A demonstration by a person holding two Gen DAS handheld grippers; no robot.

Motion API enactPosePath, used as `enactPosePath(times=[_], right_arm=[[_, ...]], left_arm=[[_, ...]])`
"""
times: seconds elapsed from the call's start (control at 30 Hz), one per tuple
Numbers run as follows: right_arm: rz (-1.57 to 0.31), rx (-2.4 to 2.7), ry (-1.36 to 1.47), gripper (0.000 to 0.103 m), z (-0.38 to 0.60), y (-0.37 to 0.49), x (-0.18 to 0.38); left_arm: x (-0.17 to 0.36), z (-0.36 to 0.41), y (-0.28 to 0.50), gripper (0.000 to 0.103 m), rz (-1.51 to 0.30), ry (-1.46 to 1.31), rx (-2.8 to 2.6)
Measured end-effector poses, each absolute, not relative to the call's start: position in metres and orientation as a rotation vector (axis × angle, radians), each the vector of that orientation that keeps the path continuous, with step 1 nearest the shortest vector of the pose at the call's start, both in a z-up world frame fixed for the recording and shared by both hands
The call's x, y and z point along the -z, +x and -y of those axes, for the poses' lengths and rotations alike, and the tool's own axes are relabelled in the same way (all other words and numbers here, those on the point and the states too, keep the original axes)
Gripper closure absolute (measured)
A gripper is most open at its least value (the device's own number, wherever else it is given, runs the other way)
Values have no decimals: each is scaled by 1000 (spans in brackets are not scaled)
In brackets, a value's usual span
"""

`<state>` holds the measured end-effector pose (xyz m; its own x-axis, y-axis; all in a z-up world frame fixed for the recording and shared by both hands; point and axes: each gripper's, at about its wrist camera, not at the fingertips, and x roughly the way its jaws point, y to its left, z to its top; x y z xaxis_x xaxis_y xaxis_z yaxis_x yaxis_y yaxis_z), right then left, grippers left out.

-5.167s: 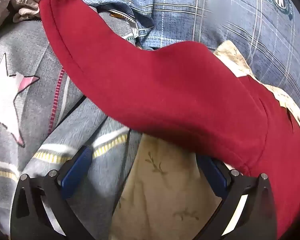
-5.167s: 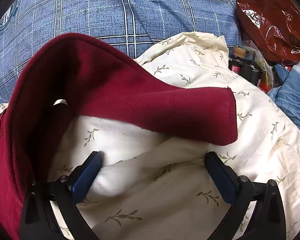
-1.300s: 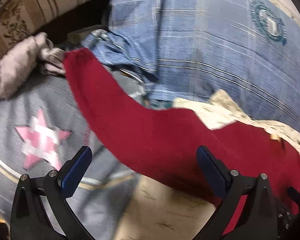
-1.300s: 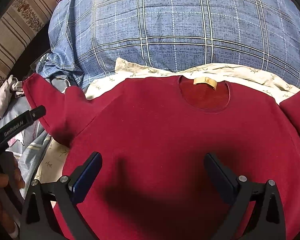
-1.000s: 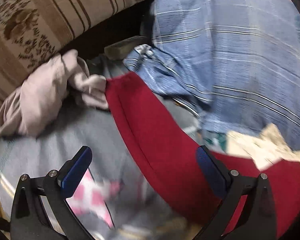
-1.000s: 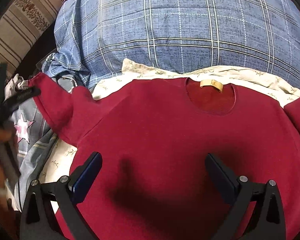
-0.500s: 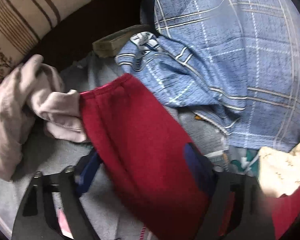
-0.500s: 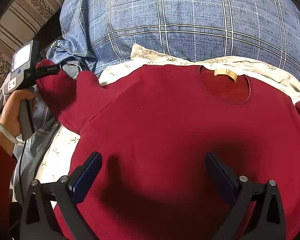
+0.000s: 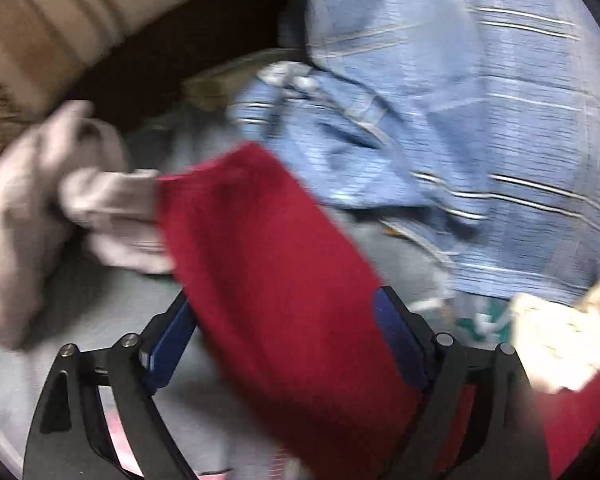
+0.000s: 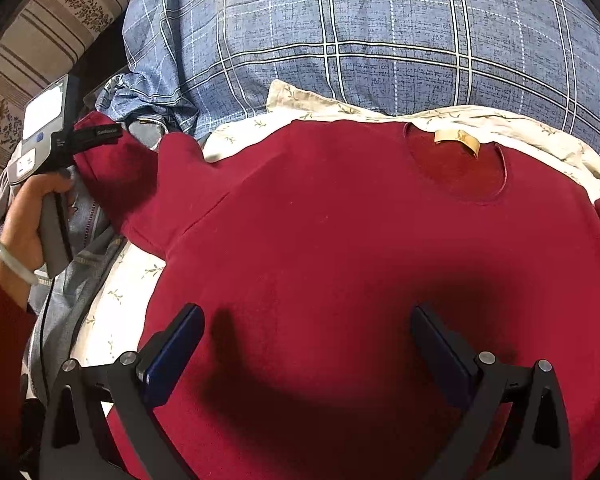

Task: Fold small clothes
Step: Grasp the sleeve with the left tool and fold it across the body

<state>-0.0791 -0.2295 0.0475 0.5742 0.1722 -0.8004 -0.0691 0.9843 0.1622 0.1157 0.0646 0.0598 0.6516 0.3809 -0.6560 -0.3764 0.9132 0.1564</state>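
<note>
A dark red sweatshirt point(image 10: 340, 220) lies flat, neck and tan label point(image 10: 458, 140) toward the far side, on a cream leaf-print cloth point(image 10: 308, 108). My right gripper point(image 10: 306, 344) is open and empty, hovering over the shirt's lower body. The shirt's left sleeve point(image 9: 276, 272) stretches out to the left. My left gripper point(image 9: 284, 320) has its jaws around that sleeve near the cuff, the cloth running between the blue pads point(image 9: 400, 340); the view is blurred. The left gripper also shows in the right wrist view point(image 10: 96, 134) at the sleeve end.
A blue plaid pillow point(image 10: 380, 32) lies behind the shirt. A pinkish-grey garment point(image 9: 40, 200) sits by the cuff. Grey and blue clothes point(image 10: 80, 272) lie at the left. A striped sofa back point(image 10: 40, 40) stands at the far left.
My left gripper moved left along the sleeve to its cuff end, and its jaws narrowed around the sleeve. The right gripper stayed open over the shirt body, drifting slightly.
</note>
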Motion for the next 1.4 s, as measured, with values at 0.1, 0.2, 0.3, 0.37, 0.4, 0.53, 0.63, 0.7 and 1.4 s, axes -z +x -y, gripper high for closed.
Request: enactPosePath(times=[0.1,0.2,0.3,0.37,0.4,0.53,0.63,0.7,1.4], right_arm=[[-945,-139,134,0,233,-82,-49],[-936,-132,152,0,241,-85,-54],[-905,-107,184,0,257,-89,-64],[-886,-94,194,0,267,-91,-71],[-876,-81,195,0,274,-93,-75],[-841,-28,207,0,304,-97,-89],[-819,45,232,0,339,-101,-97],[-815,87,257,0,360,-103,-101],[-900,13,332,1,388,-66,-62]], left_arm=[[-61,-56,110,97,-749,5,-395],[-69,-51,92,99,-756,-117,-261],[-91,-27,61,99,-731,-181,-126],[-109,-5,42,99,-700,-184,-40],[-121,13,31,99,-677,-174,11],[-142,79,-4,99,-639,-144,208],[-132,135,-20,99,-670,-97,344],[-115,168,-20,99,-712,-70,407],[-116,104,-59,19,-628,37,247]])
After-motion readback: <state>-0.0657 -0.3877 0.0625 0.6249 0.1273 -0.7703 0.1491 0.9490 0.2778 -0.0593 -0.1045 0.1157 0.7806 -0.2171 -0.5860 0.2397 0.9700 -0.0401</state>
